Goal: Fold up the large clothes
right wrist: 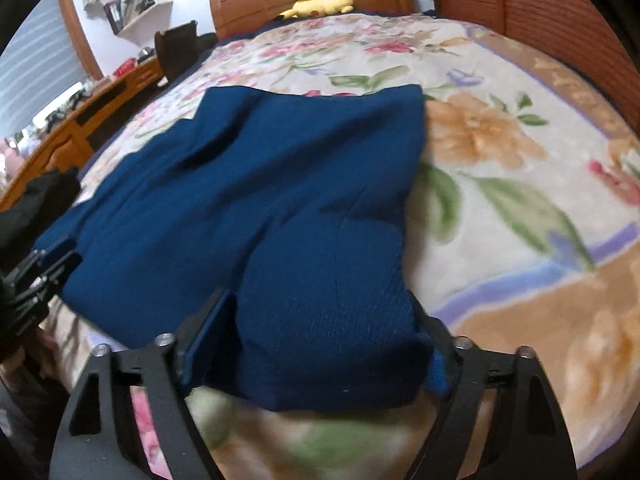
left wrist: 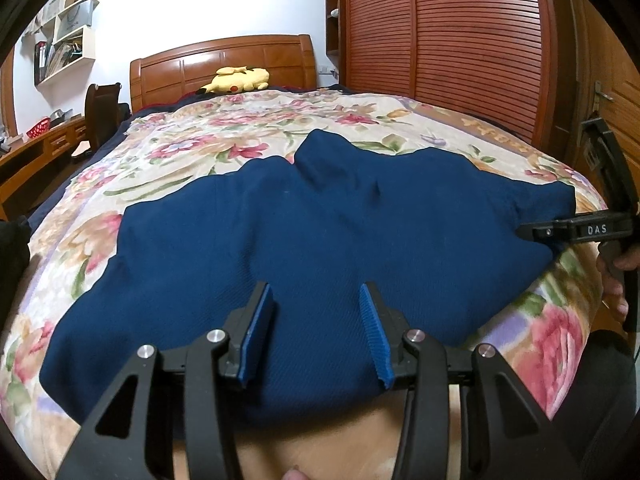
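Observation:
A large dark blue garment (left wrist: 320,220) lies spread on the floral bedspread (left wrist: 240,128), its near hem by the bed's front edge. My left gripper (left wrist: 316,292) hovers low over that hem, blue pads apart, only flat cloth showing beneath them. My right gripper (left wrist: 532,232) reaches in from the right at the garment's right corner. In the right wrist view that corner of the garment (right wrist: 320,300) bulges between the wide-standing fingers of the right gripper (right wrist: 324,336) and hides most of the right one. The left gripper (right wrist: 60,252) shows at the left edge.
A yellow plush toy (left wrist: 240,78) lies by the wooden headboard (left wrist: 224,60). A slatted wardrobe (left wrist: 440,40) runs along the bed's right side. A desk (left wrist: 40,148) and a chair (left wrist: 102,116) stand to the left. A person's hand (left wrist: 616,280) holds the right gripper.

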`<state>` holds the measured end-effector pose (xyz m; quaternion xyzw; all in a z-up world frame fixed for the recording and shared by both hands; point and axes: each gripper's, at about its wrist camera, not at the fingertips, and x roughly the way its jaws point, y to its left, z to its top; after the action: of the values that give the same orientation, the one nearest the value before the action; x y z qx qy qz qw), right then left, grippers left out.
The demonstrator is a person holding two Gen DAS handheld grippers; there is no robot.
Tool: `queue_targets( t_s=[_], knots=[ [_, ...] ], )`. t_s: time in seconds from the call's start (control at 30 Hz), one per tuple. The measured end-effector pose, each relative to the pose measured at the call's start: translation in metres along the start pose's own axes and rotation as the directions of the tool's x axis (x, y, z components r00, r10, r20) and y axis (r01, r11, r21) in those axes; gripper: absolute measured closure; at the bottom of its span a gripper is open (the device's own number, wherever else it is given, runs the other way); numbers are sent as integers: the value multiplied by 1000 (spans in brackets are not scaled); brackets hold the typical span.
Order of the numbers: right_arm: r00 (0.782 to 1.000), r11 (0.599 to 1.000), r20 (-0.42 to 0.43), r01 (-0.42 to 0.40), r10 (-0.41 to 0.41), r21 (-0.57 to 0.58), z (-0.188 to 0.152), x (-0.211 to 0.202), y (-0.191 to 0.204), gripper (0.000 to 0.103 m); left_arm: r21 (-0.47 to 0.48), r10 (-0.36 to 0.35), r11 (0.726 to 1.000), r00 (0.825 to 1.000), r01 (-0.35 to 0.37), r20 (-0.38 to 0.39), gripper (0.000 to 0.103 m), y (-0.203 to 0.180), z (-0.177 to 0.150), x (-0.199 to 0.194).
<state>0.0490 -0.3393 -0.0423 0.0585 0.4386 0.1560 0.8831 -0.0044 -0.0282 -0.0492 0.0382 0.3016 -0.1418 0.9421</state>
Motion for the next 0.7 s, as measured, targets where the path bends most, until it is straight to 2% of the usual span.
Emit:
queue_targets(
  t_s=[0.03, 0.1, 0.2, 0.33, 0.47, 0.57, 0.7],
  knots=[
    [1000, 1000, 5, -10, 10, 7, 0, -1, 1, 36, 0, 0, 1000, 1000, 0, -1, 59, 1, 0, -1],
    [999, 1000, 30, -15, 15, -9, 3, -8, 3, 63, -2, 4, 1000, 1000, -4, -3, 59, 4, 0, -2],
    [996, 998, 83, -8, 13, -65, 13, -27, 14, 71, -19, 11, 1000, 1000, -11, -7, 58, 14, -3, -7],
    [986, 988, 166, 26, 0, -152, 36, -54, 44, 74, -61, 8, 998, 1000, -8, 1, 58, 34, -8, -21],
    [975, 963, 223, 62, -2, -262, 61, -67, 88, 75, -79, 26, 997, 999, -23, 41, 58, 49, -15, -42],
    [969, 934, 246, 64, 27, -352, 77, -67, 133, 76, -91, 59, 994, 996, -52, 69, 58, 61, -21, -61],
    [960, 876, 259, 34, 105, -482, 95, -61, 204, 78, -141, 103, 986, 990, -90, 92, 58, 86, -30, -84]
  ],
)
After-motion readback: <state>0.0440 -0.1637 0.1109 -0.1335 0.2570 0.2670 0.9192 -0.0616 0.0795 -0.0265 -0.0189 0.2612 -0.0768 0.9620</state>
